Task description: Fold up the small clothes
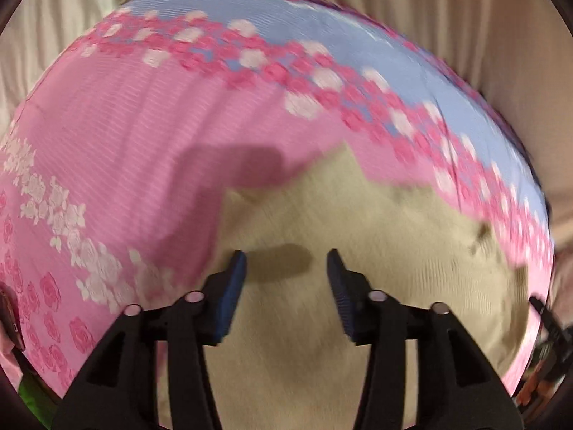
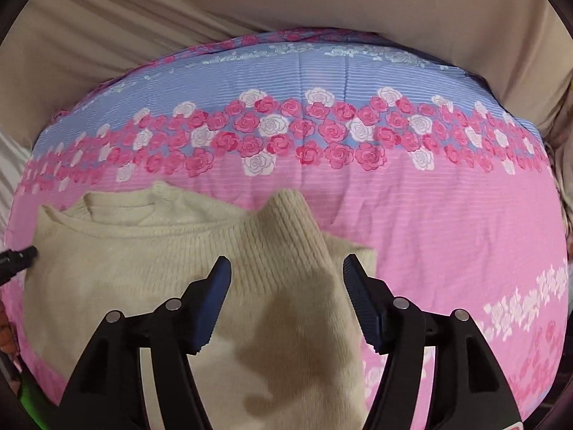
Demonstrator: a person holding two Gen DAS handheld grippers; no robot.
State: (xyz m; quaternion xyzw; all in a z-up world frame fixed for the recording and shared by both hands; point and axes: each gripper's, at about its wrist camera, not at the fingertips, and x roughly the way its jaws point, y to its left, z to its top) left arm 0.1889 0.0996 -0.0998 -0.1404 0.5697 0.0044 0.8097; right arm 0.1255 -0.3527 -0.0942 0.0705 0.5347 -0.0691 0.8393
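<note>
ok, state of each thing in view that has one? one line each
cream knit sweater: lying on the quilt, one sleeve folded across the body
sleeve: lying between the right gripper's open fingers
left gripper: open, empty, over the sweater
right gripper: open, empty
floral quilt: spread flat

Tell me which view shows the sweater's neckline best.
The right wrist view: the sweater lies sharp there, its neckline and a folded-in sleeve plain. The left wrist view shows only blurred cream knit, no neckline.
</note>
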